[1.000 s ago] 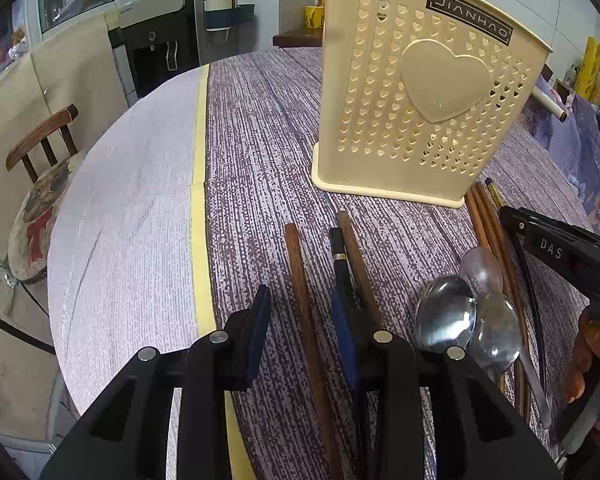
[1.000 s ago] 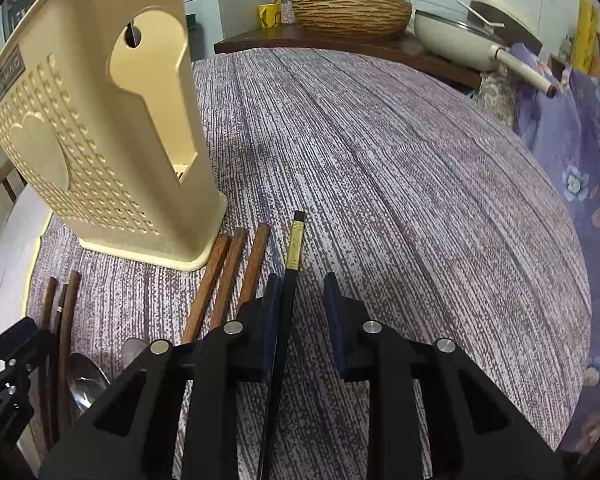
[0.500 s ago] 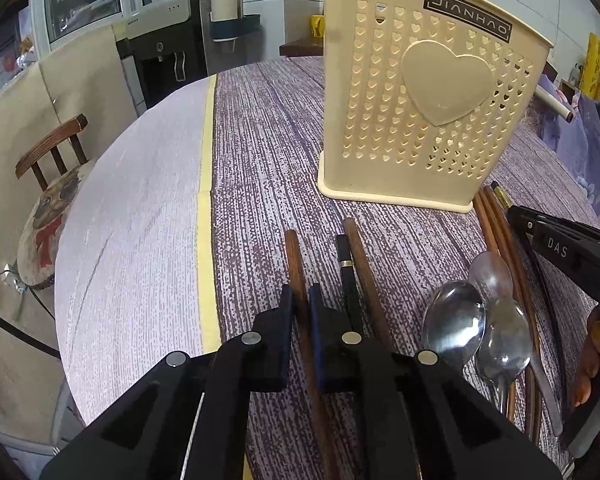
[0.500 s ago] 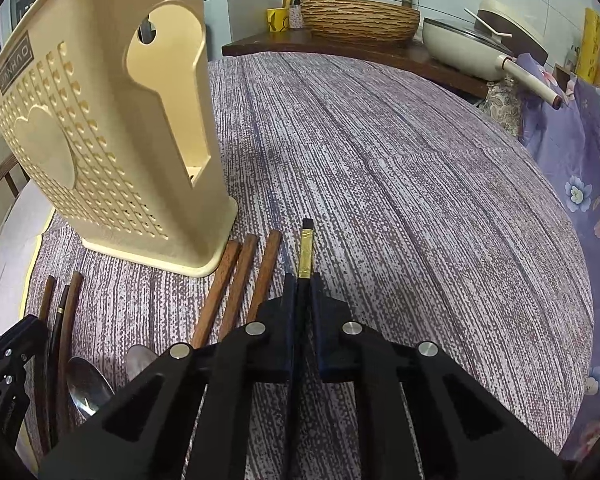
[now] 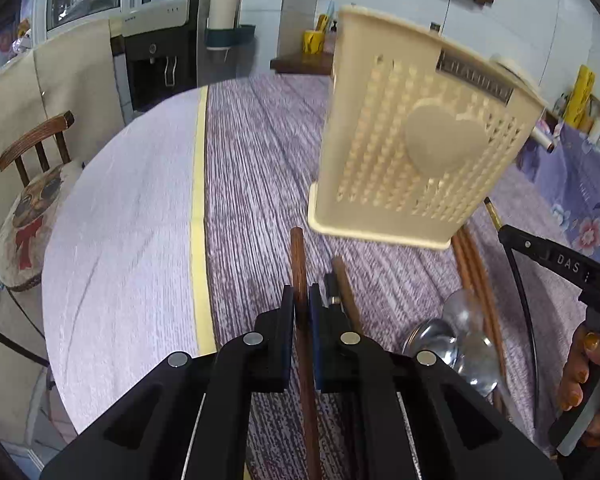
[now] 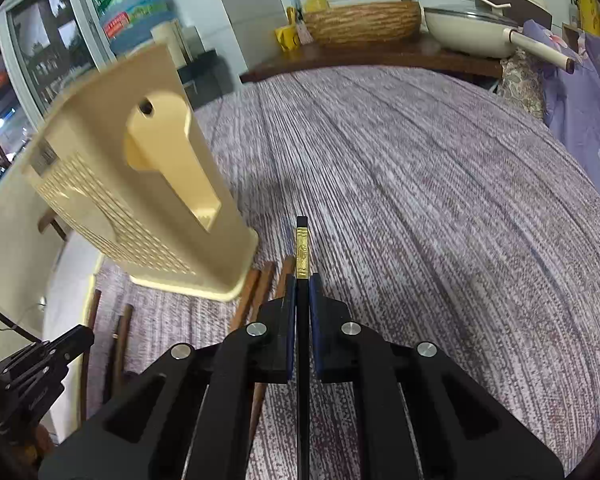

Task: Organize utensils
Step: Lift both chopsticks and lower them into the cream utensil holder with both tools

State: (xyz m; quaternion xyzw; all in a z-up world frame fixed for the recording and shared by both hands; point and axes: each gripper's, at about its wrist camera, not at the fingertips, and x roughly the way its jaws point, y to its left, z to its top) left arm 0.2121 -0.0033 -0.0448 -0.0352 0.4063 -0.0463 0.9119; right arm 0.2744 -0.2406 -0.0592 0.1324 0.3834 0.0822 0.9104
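While the cream utensil holder [image 5: 416, 152] stands on the round table [image 5: 120, 248], near the middle of its purple-striped cloth [image 6: 440, 208], a chopstick is gripped in each tool. The left gripper [image 5: 302, 300] is clenched on a brown wooden chopstick [image 5: 298, 256], whose tip is seen projecting forward between the pads toward the holder's base. Just right of it, a second brown chopstick [image 5: 346, 288] and a black one [image 5: 331, 284] are seen lying on the cloth, side by side. Two metal spoons [image 5: 456, 340] are shown further right, bowls close together, beside a bundle of brown chopsticks [image 5: 466, 260] that runs up to the holder's right corner.

The right gripper [image 6: 302, 292] is closed on a black chopstick [image 6: 302, 344] with a gold band [image 6: 302, 256] near its end; the end is seen past the fingertips, raised over the cloth. Three brown chopsticks [image 6: 260, 292] are shown lying on the cloth just left of it, their ends against the holder's base. Both views are blurred around the holder. A wooden chair [image 5: 36, 148] is seen beyond the table's left edge, and a pan [image 6: 472, 28] and a woven basket [image 6: 364, 20] stand on the sideboard behind the far edge.
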